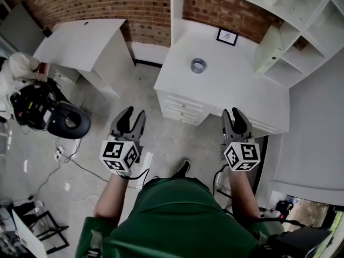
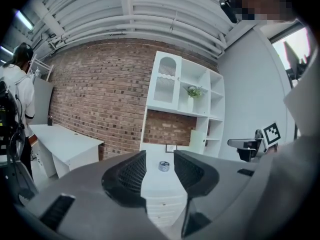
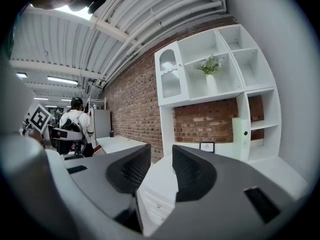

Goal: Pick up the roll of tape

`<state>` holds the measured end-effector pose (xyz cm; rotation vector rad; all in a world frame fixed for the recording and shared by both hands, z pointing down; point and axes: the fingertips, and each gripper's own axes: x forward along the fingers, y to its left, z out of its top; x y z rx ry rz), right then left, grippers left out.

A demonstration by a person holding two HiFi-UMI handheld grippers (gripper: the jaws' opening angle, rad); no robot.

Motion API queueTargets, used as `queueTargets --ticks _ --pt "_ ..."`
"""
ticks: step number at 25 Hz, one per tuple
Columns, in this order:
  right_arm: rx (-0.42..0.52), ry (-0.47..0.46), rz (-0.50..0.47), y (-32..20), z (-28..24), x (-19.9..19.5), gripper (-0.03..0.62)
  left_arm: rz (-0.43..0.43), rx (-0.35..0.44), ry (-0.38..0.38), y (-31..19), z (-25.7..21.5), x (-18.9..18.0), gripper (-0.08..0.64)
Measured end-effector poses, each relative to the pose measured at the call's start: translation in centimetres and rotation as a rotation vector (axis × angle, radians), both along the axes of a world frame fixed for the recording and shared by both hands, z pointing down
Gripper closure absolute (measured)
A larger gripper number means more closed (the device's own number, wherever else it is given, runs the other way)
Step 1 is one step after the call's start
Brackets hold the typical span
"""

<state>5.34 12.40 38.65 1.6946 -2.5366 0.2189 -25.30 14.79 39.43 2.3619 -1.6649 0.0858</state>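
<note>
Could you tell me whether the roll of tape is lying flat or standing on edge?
Lying flat: the roll of tape shows its round face and centre hole upward on the white desk.

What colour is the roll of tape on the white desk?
Silvery grey, with a darker centre; the roll of tape shows best in the head view.

You'll find the small silvery-grey roll of tape (image 1: 198, 65) lying flat, hole up, on the white desk top (image 1: 231, 93), toward its far left part, nothing touching it.
</note>
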Motion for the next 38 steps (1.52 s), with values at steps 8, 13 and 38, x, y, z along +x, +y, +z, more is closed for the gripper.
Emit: queueTargets --ticks 8,13,38 --pt "0.002 -0.007 -0.04 -3.6 0.3 3.4 0.449 -0.015 0.014 -0.007 -3.2 -0.4 4.2 0.376" --pt "-0.014 -0.011 -0.034 -5.5 0.9 5.0 0.449 -0.004 0.002 -0.013 -5.3 0.0 5.9 0.376" --pt "-0.158 0.024 0.116 -24.6 4.2 0.4 0.451 0.25 -0.097 0.039 -32.4 4.6 4.9 0.377"
